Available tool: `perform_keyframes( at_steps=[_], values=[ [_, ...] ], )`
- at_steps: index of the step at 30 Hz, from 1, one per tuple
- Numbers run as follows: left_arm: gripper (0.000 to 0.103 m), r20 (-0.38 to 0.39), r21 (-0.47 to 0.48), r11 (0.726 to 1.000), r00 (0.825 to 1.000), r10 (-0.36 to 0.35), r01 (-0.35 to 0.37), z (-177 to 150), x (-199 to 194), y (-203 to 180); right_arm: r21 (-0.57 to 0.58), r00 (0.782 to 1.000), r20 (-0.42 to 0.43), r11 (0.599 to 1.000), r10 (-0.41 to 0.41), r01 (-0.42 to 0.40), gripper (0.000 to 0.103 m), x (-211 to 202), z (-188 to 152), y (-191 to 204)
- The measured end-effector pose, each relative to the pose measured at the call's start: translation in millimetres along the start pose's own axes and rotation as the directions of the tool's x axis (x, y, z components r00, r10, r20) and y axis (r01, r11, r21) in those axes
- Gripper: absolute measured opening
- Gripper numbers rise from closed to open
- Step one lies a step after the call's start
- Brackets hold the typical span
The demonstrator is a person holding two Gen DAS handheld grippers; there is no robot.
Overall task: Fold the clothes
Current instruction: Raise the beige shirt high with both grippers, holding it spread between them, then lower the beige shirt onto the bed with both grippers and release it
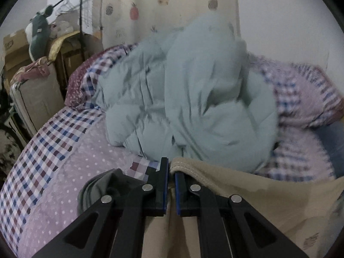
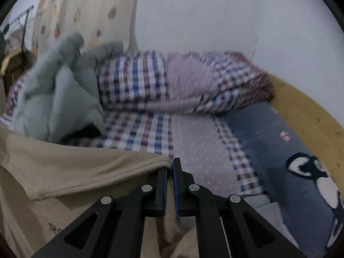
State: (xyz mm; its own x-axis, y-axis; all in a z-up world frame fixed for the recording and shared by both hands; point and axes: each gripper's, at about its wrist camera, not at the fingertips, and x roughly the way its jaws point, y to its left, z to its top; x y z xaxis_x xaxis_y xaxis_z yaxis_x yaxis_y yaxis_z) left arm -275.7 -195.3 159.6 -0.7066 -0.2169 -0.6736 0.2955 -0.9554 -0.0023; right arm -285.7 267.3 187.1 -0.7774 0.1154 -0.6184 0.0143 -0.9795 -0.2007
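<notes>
While the beige garment hangs stretched above the near edge of the bed, the left hand-held gripper pinches its hem tight, and the right hand-held gripper clamps the same hem; a pale blue jacket lies heaped mid-bed.

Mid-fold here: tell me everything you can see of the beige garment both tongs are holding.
The beige garment looks like soft, plain knit fabric with a stitched hem along its upper edge. The left tongs and right tongs are each shut on that hem, so it hangs between them, slack and creased. Faint print shows low down, unreadable. It hangs in front of the bed's checked cover.
</notes>
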Motion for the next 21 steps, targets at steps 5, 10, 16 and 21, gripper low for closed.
perform_keyframes(
  at_steps=[5, 10, 16, 21],
  values=[
    [0.004, -0.096, 0.055, 0.998, 0.994, 0.05, -0.044, -23.8, 77.2, -11.7, -0.047, 0.992, -0.127, 0.999, -0.004, -0.002, 0.004, 94.6, -11.1, 24.0],
    [0.004, -0.18, 0.065, 0.997, 0.982, 0.056, -0.045, -55.0, 137.0, -6.5, -0.113, 0.972, -0.233, 0.993, -0.004, -0.023, 0.004, 161.0, -35.9, 48.2],
    [0.013, -0.175, 0.067, 0.998, 0.984, 0.017, -0.005, -79.7, 159.9, 3.4, -0.168, 0.966, -0.256, 0.986, -0.046, 0.002, 0.03, 192.6, -64.2, 57.7],
    [0.065, -0.104, 0.035, 0.998, 0.993, -0.051, 0.055, -75.6, 138.9, 16.2, -0.167, 0.969, -0.242, 0.986, -0.056, 0.015, 0.046, 176.6, -67.1, 45.1]
  ],
)
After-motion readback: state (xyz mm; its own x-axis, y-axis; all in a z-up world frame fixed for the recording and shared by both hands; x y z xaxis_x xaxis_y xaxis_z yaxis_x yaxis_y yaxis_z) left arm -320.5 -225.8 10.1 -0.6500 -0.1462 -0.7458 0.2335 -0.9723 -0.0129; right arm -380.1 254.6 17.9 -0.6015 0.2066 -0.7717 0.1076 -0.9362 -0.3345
